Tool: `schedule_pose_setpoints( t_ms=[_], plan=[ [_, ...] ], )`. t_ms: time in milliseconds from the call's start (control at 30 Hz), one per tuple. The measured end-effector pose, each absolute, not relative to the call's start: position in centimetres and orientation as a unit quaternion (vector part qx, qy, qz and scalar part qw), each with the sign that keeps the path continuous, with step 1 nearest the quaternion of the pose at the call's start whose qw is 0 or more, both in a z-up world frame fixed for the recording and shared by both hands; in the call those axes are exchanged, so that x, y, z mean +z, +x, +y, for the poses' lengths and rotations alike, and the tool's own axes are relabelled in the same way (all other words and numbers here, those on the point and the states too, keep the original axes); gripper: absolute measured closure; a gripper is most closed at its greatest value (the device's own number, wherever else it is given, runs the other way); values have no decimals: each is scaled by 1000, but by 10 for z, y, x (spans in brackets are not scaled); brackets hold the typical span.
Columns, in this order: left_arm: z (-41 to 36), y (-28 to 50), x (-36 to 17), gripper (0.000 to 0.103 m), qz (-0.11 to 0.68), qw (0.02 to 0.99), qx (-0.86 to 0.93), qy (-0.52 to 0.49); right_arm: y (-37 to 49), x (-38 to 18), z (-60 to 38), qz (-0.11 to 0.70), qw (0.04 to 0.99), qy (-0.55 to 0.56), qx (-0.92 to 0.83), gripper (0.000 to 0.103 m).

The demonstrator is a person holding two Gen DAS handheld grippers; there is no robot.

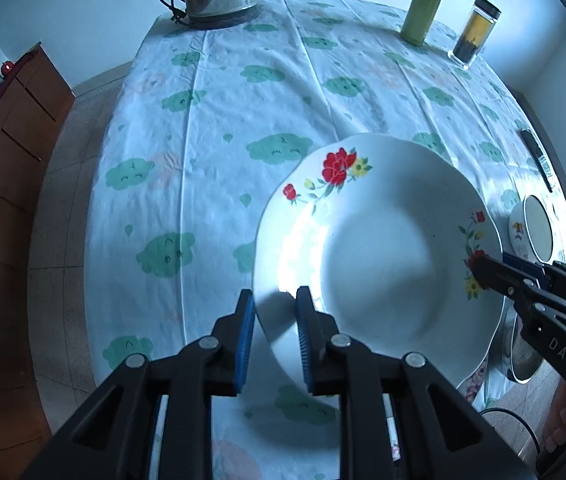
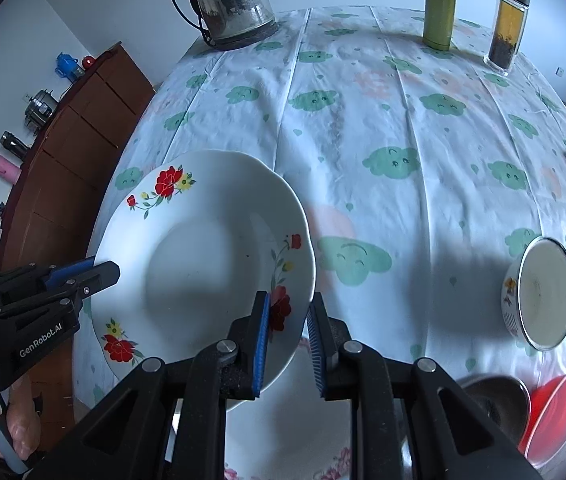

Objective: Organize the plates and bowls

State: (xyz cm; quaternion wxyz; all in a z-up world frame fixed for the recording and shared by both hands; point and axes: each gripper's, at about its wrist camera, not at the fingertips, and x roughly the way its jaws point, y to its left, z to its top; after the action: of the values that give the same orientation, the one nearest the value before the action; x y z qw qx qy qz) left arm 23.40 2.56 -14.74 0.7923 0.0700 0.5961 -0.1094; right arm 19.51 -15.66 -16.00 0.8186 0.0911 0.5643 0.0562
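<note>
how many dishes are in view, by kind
floral plate, held by the left hand-held gripper and right hand-held gripper: 1
white floral bowl: 1
red bowl: 1
metal bowl: 1
total: 4

pale bare walls [image 2: 123, 8] enclose the room; a brown wooden cabinet [image 2: 83, 120] stands against the left one, on a grey tiled floor [image 1: 63, 208], in cool daylight.
</note>
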Motion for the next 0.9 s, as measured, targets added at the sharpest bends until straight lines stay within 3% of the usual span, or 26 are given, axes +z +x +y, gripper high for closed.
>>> schedule_pose_setpoints(
  t_ms=[900],
  plan=[
    [-1,171,-151,85,606,783,-103,96,128,-173,-179,569,813,101,70,82]
  ],
)
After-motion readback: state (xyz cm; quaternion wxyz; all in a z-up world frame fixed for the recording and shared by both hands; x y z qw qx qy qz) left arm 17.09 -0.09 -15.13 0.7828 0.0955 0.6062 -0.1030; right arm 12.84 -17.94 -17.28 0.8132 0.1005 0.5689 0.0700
